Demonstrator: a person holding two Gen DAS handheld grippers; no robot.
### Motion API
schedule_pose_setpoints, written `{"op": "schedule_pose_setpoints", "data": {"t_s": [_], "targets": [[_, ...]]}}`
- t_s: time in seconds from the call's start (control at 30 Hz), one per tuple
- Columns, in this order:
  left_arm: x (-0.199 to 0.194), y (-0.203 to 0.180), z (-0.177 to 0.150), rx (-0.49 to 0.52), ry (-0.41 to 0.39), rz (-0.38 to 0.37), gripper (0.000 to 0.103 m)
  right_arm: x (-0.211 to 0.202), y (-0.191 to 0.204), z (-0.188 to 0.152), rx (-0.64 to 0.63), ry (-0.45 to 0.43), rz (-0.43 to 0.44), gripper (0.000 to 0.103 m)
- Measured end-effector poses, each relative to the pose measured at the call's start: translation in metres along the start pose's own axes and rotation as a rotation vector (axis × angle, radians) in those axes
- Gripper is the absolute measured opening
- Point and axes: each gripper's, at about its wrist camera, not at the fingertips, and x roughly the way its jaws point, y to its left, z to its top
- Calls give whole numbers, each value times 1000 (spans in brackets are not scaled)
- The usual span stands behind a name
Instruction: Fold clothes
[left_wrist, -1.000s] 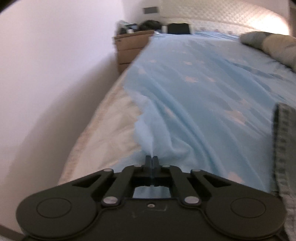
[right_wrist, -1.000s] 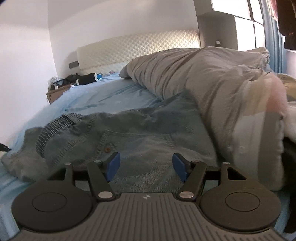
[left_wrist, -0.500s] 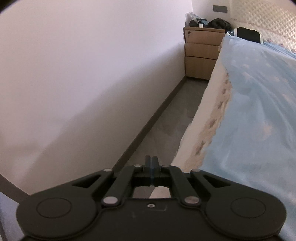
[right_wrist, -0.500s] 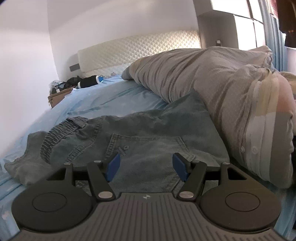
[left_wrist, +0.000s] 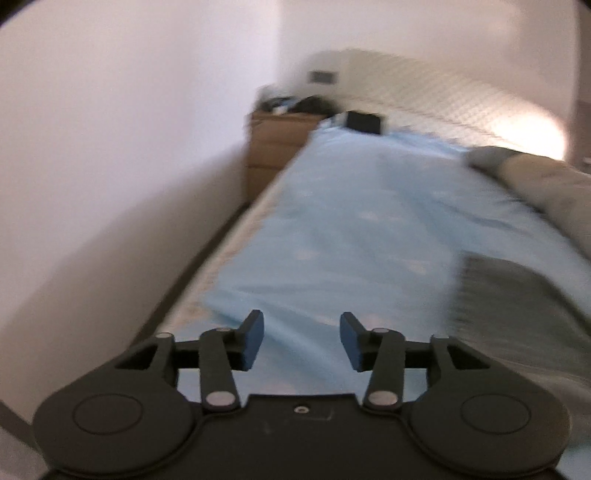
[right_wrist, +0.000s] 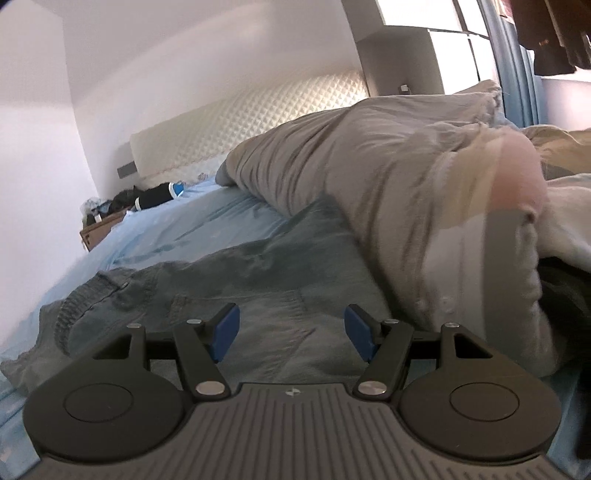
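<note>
Two grippers show, one in each wrist view, and both are released with nothing between the blue pads. The left gripper (left_wrist: 301, 339) has its jaws parted, having just been opening, and only the light blue sheet (left_wrist: 354, 236) shows in the gap. That view is blurred. The sheet covers the bed and runs away toward twelve o'clock, where a quilted cream headboard (left_wrist: 436, 96) stands against the wall. A wooden nightstand (left_wrist: 275, 147) sits at about eleven o'clock beside the bed, with dark clutter on top that is too smeared to name. At three o'clock a strip of grey-blue denim (left_wrist: 517, 295) lies on the sheet, well to the side of the left jaws and not touching them.

The right gripper (right_wrist: 291, 334) hovers with its jaws spread wide over the denim garment (right_wrist: 229, 291), which lies flat on the bed directly ahead and reaches to nine o'clock, where its gathered waistband (right_wrist: 70, 310) curls up. A pocket seam shows on the cloth just past the pads. Whether the pads touch the denim I cannot tell. From one to three o'clock a bulky grey duvet (right_wrist: 369, 166) is heaped against the garment's far edge, with a pale striped cloth (right_wrist: 491, 236) draped at its near end. A black bottle-like object (right_wrist: 155, 195) lies near the headboard at eleven o'clock.
</note>
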Motion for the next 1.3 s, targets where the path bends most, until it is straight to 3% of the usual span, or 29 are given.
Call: {"op": "schedule_pose_setpoints", "data": {"t_s": [0.23, 0.4, 0.5, 0.7, 0.8, 0.87, 1.0, 1.2, 1.27, 1.3], "targets": [[-28, -112, -25, 108, -25, -174, 44, -1, -43, -8, 107, -38, -7, 78], [-27, -173, -36, 134, -26, -283, 44, 9, -62, -19, 254, 36, 29, 79], [-29, -212, -35, 155, -40, -366, 44, 10, -68, -23, 330, 49, 37, 86], [-46, -285, -32, 201, -148, -567, 45, 16, -82, -34, 514, 102, 131, 90], [-37, -320, -42, 303, -171, -550, 45, 14, -80, -36, 538, 100, 164, 89], [-16, -335, -49, 329, -116, -492, 45, 13, -79, -37, 545, 95, 165, 90], [22, -328, -54, 192, 56, -502, 46, 12, -79, -40, 582, 90, 187, 90], [29, -315, -53, 209, 77, -515, 46, -3, -56, -29, 561, 20, 113, 55], [28, -311, -51, 206, 81, -522, 46, -11, -42, -24, 547, -7, 72, 37], [27, -309, -49, 208, 81, -522, 46, -16, -34, -21, 535, -29, 58, 34]]}}
